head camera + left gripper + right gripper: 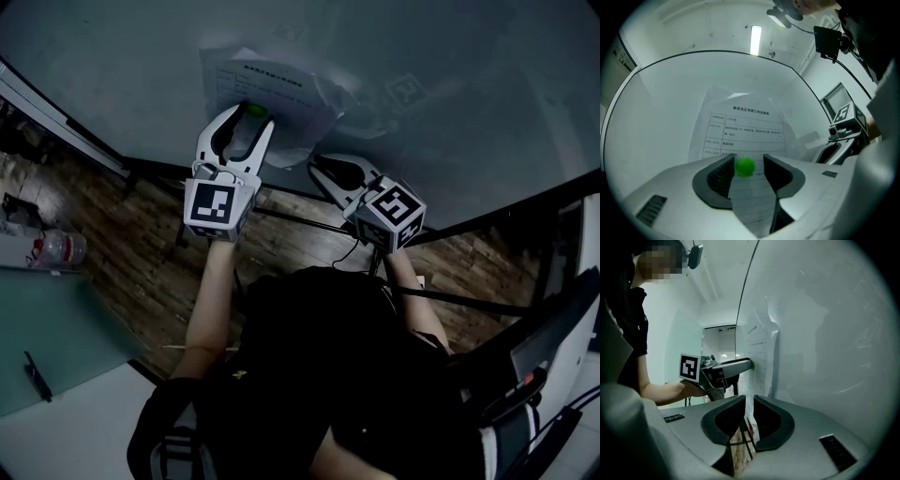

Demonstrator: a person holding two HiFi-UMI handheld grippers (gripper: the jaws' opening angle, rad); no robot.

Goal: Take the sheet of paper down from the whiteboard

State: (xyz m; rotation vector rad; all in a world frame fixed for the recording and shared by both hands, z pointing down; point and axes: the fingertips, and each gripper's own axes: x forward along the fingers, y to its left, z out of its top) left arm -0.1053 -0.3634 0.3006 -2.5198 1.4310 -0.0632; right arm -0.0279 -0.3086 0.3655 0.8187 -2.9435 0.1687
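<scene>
Left gripper (749,160) fingers stand open astride the magnet (745,167); right gripper (749,403) fingers sit slightly apart at the paper (747,124) edge, not clamping; next I pinch the magnet off the whiteboard (665,103).

My left tongs (242,114) point at the whiteboard (450,112), jaws apart, with a green magnet (255,110) between their tips on the crumpled sheet of paper (286,89). My right tongs (319,167) sit lower, tips just by the sheet's bottom edge; touching or not, I cannot tell. Below the board is wooden floor (141,253), a plastic bottle (58,248) at the left
</scene>
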